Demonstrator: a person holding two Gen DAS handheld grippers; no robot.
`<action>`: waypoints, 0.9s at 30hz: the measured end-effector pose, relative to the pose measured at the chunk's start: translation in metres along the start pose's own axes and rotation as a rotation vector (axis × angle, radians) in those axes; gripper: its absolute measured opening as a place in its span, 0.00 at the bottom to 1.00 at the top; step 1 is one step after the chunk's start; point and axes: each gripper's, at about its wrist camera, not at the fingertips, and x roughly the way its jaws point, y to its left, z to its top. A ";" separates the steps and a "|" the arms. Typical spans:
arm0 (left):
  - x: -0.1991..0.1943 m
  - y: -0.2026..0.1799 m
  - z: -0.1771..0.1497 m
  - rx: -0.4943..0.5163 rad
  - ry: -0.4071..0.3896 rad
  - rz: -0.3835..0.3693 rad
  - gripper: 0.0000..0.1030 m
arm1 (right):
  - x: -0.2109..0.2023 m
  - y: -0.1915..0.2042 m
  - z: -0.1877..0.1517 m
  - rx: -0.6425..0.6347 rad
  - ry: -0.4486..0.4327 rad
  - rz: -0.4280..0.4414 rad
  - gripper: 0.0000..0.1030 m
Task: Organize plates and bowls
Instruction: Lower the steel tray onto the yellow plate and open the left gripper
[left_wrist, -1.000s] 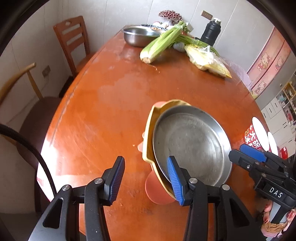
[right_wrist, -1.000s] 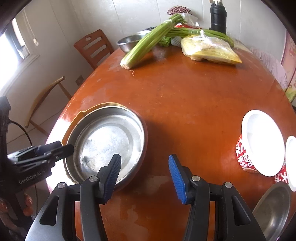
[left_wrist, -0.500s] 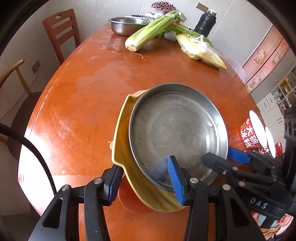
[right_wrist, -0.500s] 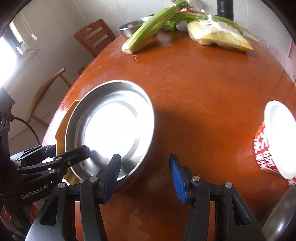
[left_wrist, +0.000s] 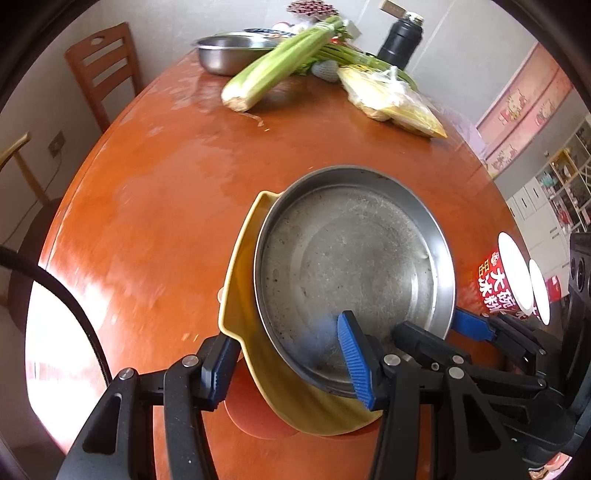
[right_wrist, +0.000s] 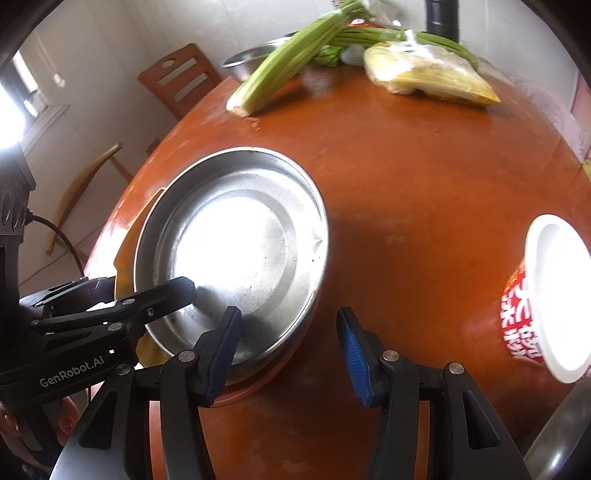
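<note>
A steel plate (left_wrist: 351, 266) lies in a yellow plate (left_wrist: 240, 288), and both rest on an orange plate (left_wrist: 251, 413) on the table. My left gripper (left_wrist: 288, 362) straddles the stack's near rim, one finger outside the yellow plate and one inside the steel plate. Its jaws are opening and the pads look just clear of the rim. The right wrist view shows the steel plate (right_wrist: 240, 240), yellow plate (right_wrist: 123, 266) and left gripper (right_wrist: 144, 286). My right gripper (right_wrist: 288, 347) stands open across the steel plate's near right rim, not pressing it. It also shows as the right gripper (left_wrist: 430, 325).
Red noodle cups with white lids (right_wrist: 546, 295) stand at the right. Another steel dish's edge (right_wrist: 554, 435) shows at the bottom right. Celery (left_wrist: 277, 66), a steel bowl (left_wrist: 229, 51), a yellow bag (left_wrist: 395, 99) and a black bottle (left_wrist: 402, 40) fill the far end. A wooden chair (left_wrist: 103, 74) stands beyond the table's left edge.
The tilted steel-and-yellow stack has come down level onto the orange plate. The left jaws have widened a little. The right gripper has closed in on the steel plate's rim.
</note>
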 end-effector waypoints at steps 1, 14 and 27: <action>0.002 -0.003 0.004 0.008 0.002 0.002 0.51 | 0.000 -0.003 0.001 0.011 -0.001 -0.003 0.53; 0.010 -0.020 0.018 0.077 -0.032 0.046 0.51 | -0.004 -0.017 0.006 0.044 -0.012 -0.051 0.53; -0.040 -0.004 0.009 0.032 -0.149 0.088 0.51 | -0.051 -0.014 -0.002 0.070 -0.153 -0.092 0.54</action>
